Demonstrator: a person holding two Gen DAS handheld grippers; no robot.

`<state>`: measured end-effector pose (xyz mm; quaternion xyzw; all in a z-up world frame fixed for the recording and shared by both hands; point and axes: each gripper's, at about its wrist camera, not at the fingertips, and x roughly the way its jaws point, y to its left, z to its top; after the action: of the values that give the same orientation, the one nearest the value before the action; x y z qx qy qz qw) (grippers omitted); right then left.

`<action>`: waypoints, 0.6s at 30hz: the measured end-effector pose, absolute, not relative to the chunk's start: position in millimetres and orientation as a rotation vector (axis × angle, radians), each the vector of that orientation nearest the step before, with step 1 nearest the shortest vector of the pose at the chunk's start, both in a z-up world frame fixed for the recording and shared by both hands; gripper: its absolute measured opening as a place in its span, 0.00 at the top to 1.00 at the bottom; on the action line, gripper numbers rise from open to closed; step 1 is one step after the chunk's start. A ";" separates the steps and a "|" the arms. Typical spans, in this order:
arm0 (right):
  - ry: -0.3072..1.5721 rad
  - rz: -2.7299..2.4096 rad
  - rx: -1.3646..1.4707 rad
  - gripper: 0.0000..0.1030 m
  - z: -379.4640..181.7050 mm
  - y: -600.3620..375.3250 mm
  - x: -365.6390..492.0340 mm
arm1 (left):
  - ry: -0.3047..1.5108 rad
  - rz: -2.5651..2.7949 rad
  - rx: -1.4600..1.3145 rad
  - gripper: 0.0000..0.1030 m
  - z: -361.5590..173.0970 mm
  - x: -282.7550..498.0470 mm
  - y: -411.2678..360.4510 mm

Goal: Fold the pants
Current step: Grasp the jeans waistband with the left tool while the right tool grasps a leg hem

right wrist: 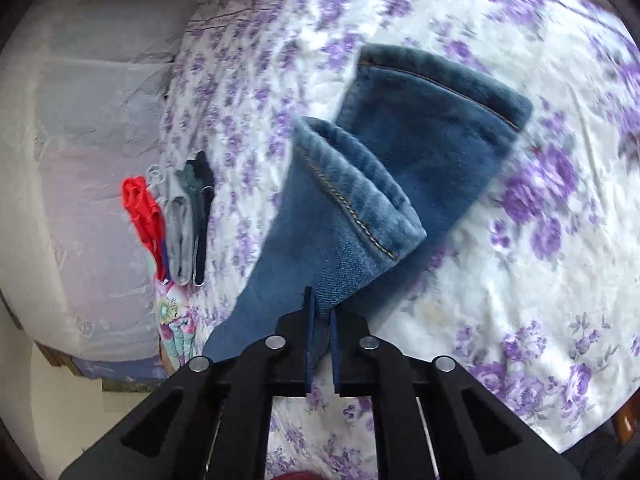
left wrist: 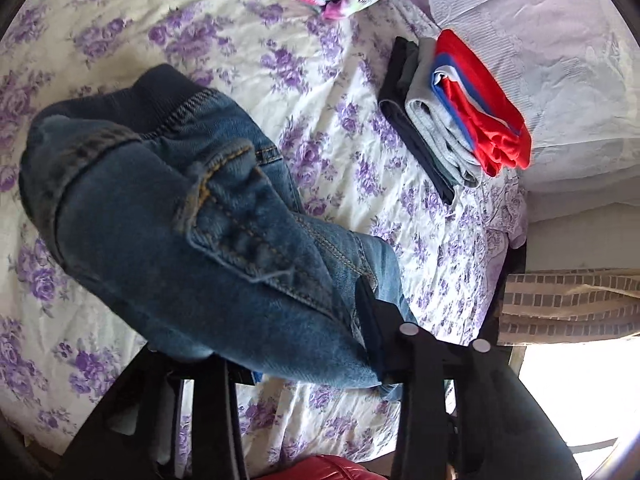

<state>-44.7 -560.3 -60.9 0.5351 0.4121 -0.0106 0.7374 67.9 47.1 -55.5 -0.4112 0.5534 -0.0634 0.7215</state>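
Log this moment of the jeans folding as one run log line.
step: fold pants, grasp | left gripper: shut on jeans, waist end | right gripper: shut on jeans, leg end | folded stack: beside, on bedspread

No readable text, label, brand, number or sign in either view: none on the jeans (left wrist: 168, 216), none on the stack of folded clothes (left wrist: 460, 116), none on the flowered bedsheet (right wrist: 520, 280)
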 end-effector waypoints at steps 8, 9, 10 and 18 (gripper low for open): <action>0.779 0.101 0.977 0.97 -2.0 -582.9 84.1 | 1.156 -0.129 -0.703 0.67 -19.4 115.3 32.7; 0.739 0.098 0.955 0.98 7.3 -588.6 106.3 | 1.136 -0.128 -0.681 0.67 -12.9 129.4 32.0; 0.698 0.081 0.952 0.98 15.3 -595.6 127.4 | 1.126 -0.129 -0.665 0.66 -9.0 143.4 31.1; 0.726 0.050 0.868 0.44 32.6 -591.7 170.4 | 1.078 -0.078 -0.694 0.22 14.3 171.1 48.4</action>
<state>170.4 -591.7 32.6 0.4111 0.3438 0.0236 0.8440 171.1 48.4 14.3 -0.3238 0.5027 -0.0362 0.8007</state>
